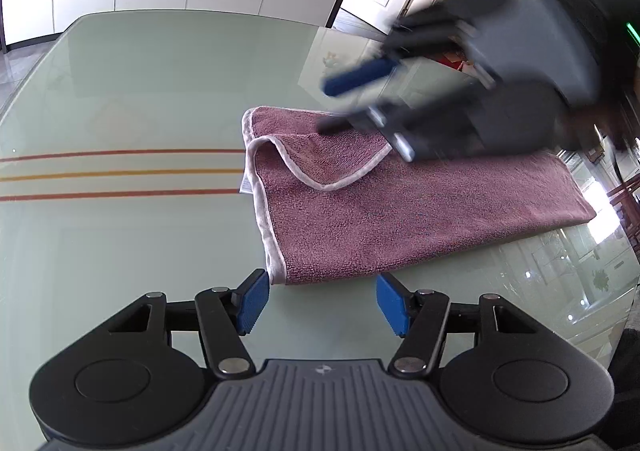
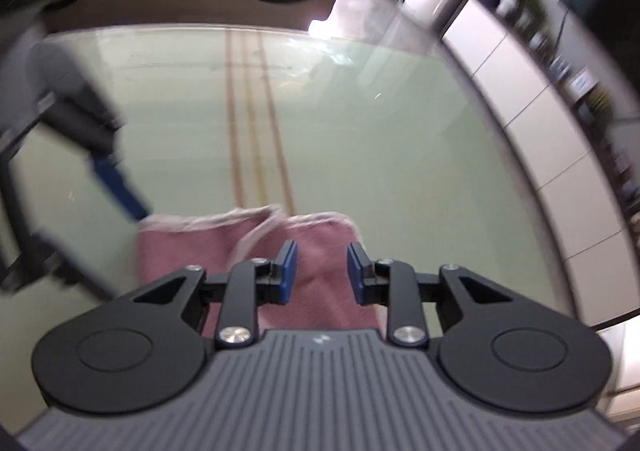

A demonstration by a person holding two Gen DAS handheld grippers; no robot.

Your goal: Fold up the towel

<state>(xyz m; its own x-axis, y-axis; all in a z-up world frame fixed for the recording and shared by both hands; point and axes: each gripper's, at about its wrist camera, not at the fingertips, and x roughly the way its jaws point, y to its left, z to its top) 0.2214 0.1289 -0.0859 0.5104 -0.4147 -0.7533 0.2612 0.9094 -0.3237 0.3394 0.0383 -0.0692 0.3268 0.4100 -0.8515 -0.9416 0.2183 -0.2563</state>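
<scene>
Jaws on both grippers stand apart, nothing held. Left gripper [image 1: 320, 301]: pads wide, hovering just short of the near corner of the towel [image 1: 400, 219]. Right gripper [image 2: 322, 271]: pads parted to a moderate gap, poised over the cloth; its own view is motion-blurred, so contact with the fabric cannot be judged. From the left wrist view the right gripper shows as a dark blur above the towel's far edge.

Towel: pink terry with pale hem, lying on the green glass surface [image 1: 120, 99], right of three orange-red stripes [image 1: 120, 172]. Already doubled over, folded edge at the right end, hemmed edges stacked at the left. One upper corner is flipped back and curled, hem showing, not lying flush.

Judgement: at least one fold done. Remaining: flatten or square that loose corner, then likely another fold to make it compact.
</scene>
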